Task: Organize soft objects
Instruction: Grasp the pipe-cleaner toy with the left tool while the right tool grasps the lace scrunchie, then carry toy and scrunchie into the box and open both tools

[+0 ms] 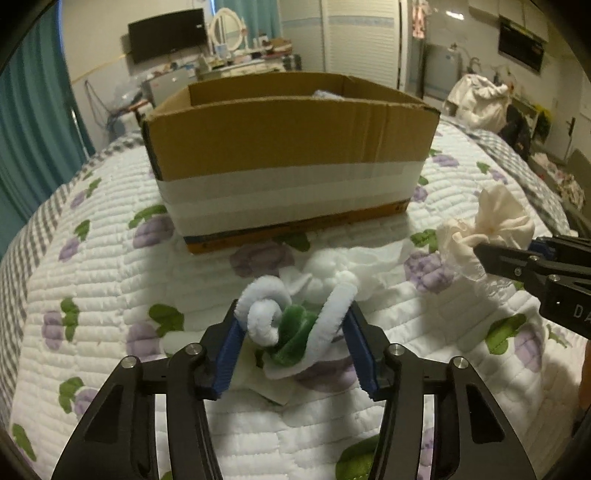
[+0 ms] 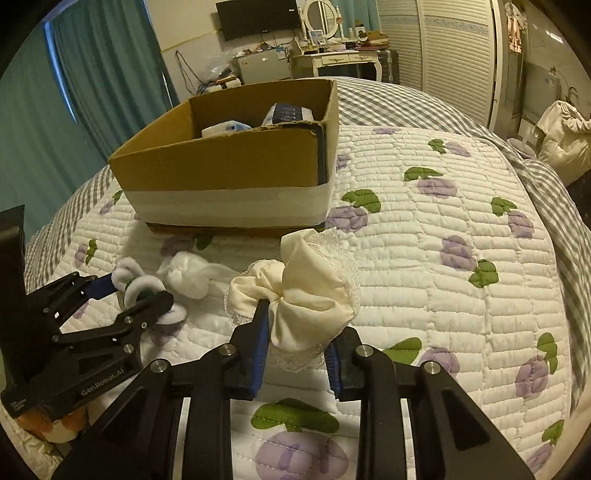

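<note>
left gripper [image 1: 295,325] fingers clamp pipe-cleaner bundle [image 1: 291,325]; right gripper [image 2: 295,343] fingers clamp cream scrunchie [image 2: 306,299].

Box [image 1: 288,147]: on the quilt [image 1: 110,295], at 12 o'clock beyond both grippers.
Pipe cleaners [image 1: 295,317]: before the box, between the left gripper [image 1: 295,332] fingers.
Scrunchie [image 2: 310,299]: at 3 o'clock of them, in the right gripper [image 2: 295,343].
Packets [image 2: 288,112]: in the box.

A lived-in home bedroom: a bed under a white quilted bedspread printed with purple flowers [image 2: 424,258], teal curtains [image 2: 103,66], a black wall-mounted television [image 1: 167,35], a white dressing table with an oval mirror [image 2: 325,14] and white louvred wardrobe doors [image 2: 458,55]
</note>
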Demonstrator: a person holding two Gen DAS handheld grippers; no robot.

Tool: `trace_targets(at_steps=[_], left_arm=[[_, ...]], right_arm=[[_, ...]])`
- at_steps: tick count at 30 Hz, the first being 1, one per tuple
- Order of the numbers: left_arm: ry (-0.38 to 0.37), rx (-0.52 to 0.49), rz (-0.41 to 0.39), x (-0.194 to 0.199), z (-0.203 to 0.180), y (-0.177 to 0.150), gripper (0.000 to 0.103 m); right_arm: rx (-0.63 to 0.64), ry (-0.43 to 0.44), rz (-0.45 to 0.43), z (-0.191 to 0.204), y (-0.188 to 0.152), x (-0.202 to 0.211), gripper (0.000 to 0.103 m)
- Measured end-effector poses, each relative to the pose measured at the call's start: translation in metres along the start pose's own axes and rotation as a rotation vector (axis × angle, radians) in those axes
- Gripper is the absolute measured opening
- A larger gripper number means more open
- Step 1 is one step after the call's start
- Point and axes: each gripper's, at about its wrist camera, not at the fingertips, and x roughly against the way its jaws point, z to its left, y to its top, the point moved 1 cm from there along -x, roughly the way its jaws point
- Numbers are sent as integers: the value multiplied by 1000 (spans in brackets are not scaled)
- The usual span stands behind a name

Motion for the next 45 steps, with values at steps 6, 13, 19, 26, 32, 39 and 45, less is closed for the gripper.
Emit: trace_targets(at_steps=[6, 13, 19, 26, 32, 39, 45], left_arm=[[-12, 9, -32, 26, 1, 0, 47], [-23, 45, -74, 70, 2, 3, 47], [-4, 88, -130, 116, 11, 17, 47], [18, 79, -242, 163, 22, 49, 47], [17, 77, -318, 174, 34, 90, 47], [35, 74, -369, 150, 46, 140, 47], [51, 83, -364, 98, 64, 177, 47]], right_arm=[[1, 2, -23, 2, 0, 9, 26], [15, 7, -89, 16, 0, 48, 26], [55, 16, -164, 37, 9, 95, 26], [115, 33, -267, 68, 39, 145, 26], [174, 33, -329, 89, 79, 165, 26], [196, 32, -372, 97, 140, 156, 26], [175, 29, -373, 91, 186, 120, 26]])
